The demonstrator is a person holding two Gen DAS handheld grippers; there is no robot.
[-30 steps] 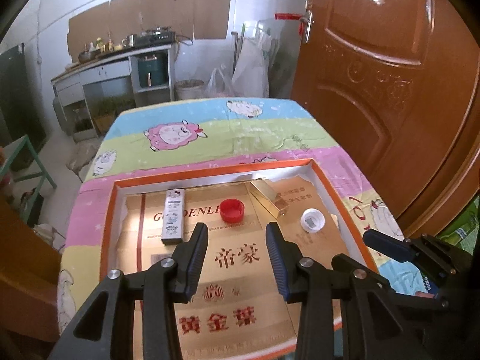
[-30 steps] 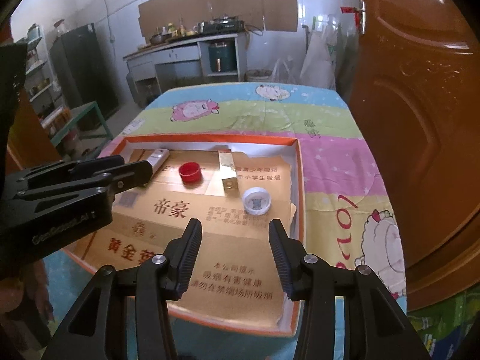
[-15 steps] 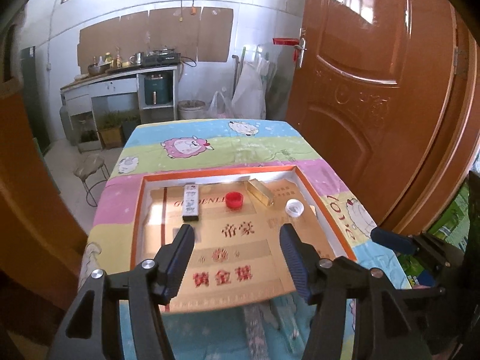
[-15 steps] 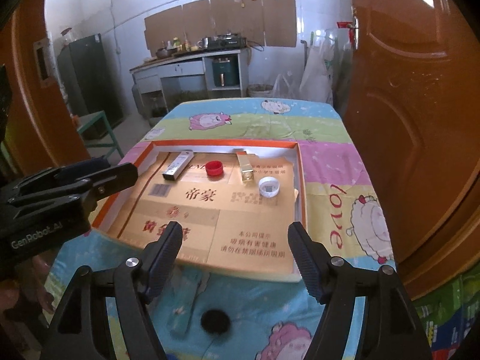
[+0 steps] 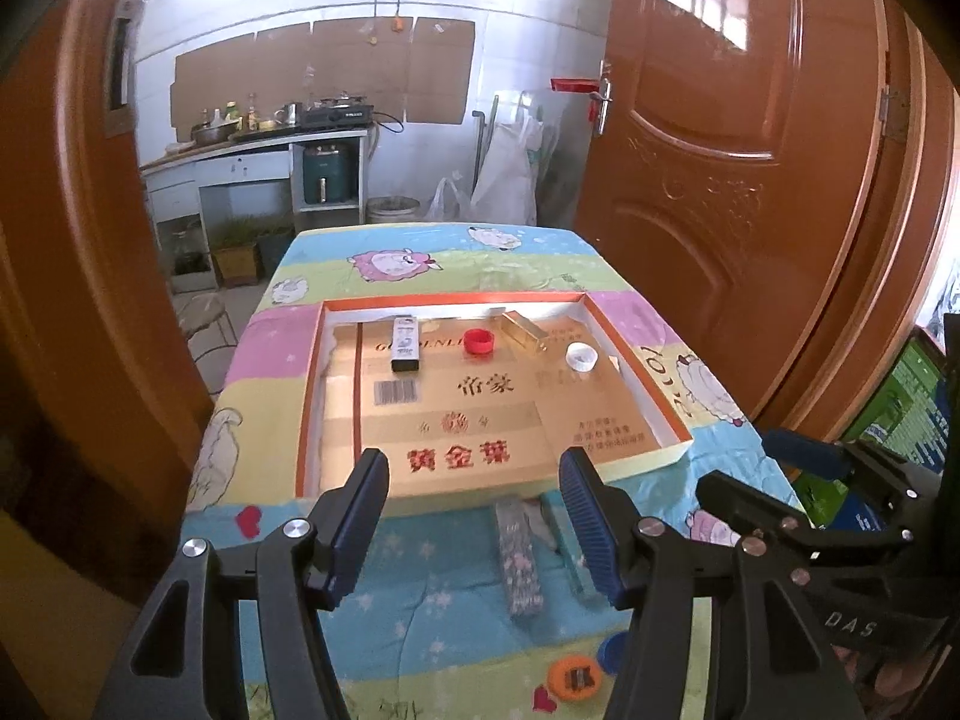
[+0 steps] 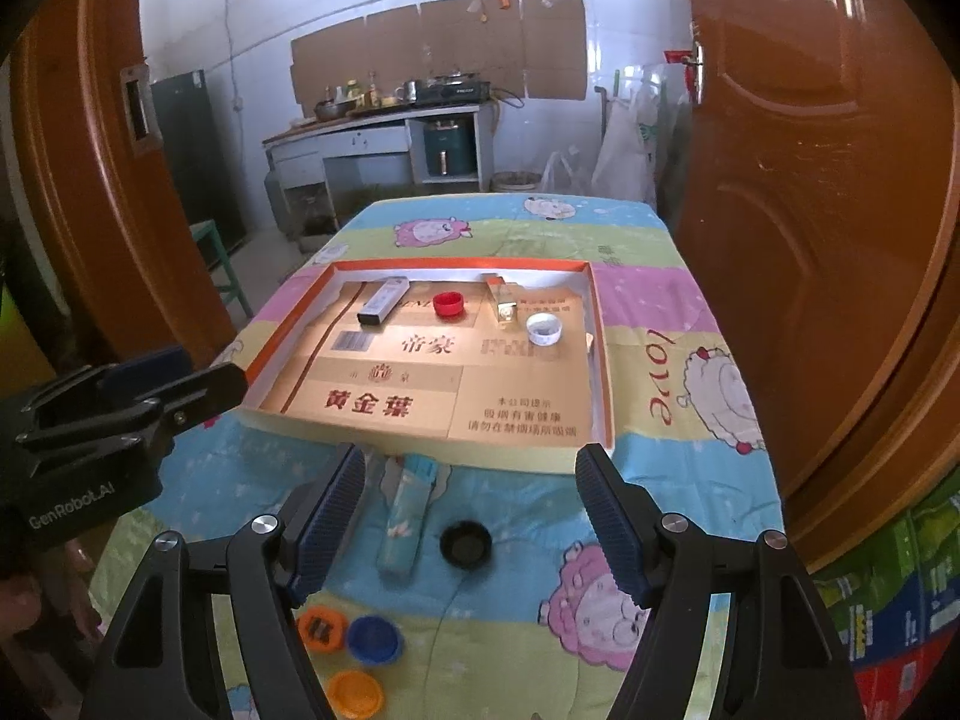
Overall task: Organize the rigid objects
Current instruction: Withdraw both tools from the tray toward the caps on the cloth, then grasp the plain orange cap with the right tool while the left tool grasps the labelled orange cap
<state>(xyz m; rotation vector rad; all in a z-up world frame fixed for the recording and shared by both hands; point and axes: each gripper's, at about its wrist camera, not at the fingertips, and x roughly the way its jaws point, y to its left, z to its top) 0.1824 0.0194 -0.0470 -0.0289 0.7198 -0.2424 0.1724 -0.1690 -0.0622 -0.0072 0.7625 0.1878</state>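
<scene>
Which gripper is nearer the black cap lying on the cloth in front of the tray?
Right. The black cap lies on the cloth between the open fingers of the right gripper. The left gripper is farther off to the cap's left, beside the tray.

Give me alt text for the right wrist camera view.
The right tool hangs open and empty above a cartoon-sheep tablecloth. Beyond it an orange-rimmed tray holds a red cap, white cap and two small boxes; more caps lie loose nearby.
</scene>
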